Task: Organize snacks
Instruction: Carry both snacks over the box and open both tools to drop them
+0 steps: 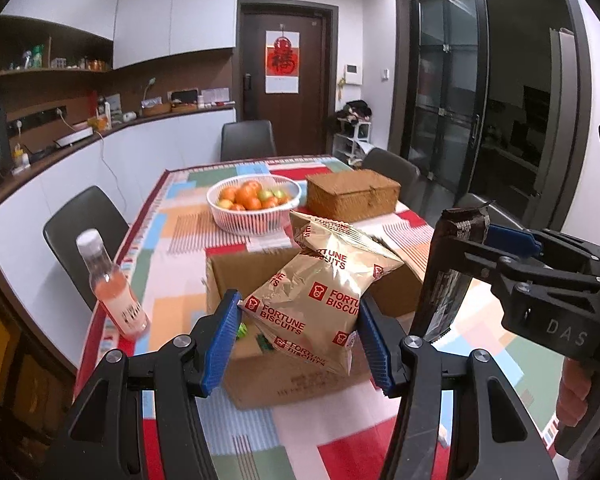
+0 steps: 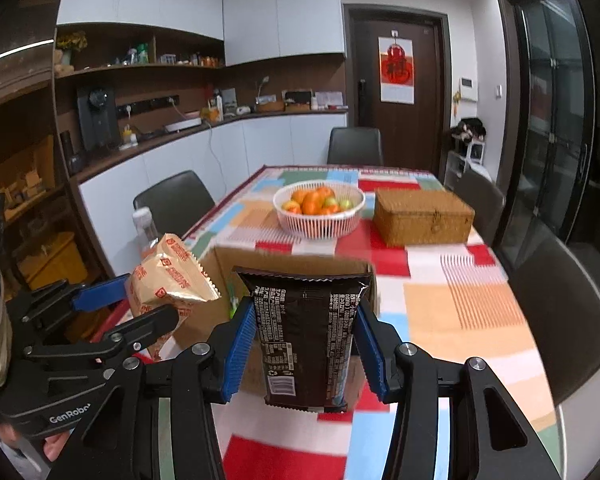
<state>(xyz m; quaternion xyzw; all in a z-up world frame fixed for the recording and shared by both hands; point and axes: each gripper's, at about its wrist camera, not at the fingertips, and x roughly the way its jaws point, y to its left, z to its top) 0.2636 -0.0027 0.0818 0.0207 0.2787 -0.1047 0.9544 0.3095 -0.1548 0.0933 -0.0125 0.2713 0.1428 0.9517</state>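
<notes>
At the far left of the left wrist view, a bottle of pink drink [image 1: 114, 292] stands near the edge of the desk [image 1: 188, 216], which wears a patchwork cloth of red, orange, blue and green. Just to its right sits an open cardboard box [image 1: 296, 364]. The left gripper [image 1: 298, 338] hangs above the box, its jaws closed on a gold Fortune Biscuits packet [image 1: 320, 292], pinched at both sides by the blue pads; the packet tilts up and away over the box opening. Behind the box, a white basket of oranges [image 1: 254, 204] rests mid-desk, and a woven lidded box [image 1: 352, 194] sits just right of it. Further right, the right gripper [image 2: 303, 344] has its jaws clamped on a dark brown snack wrapper [image 2: 304, 336], held upright in the air in front of the near right part of the cardboard box. Dark chairs [image 1: 248, 140] ring the desk.
</notes>
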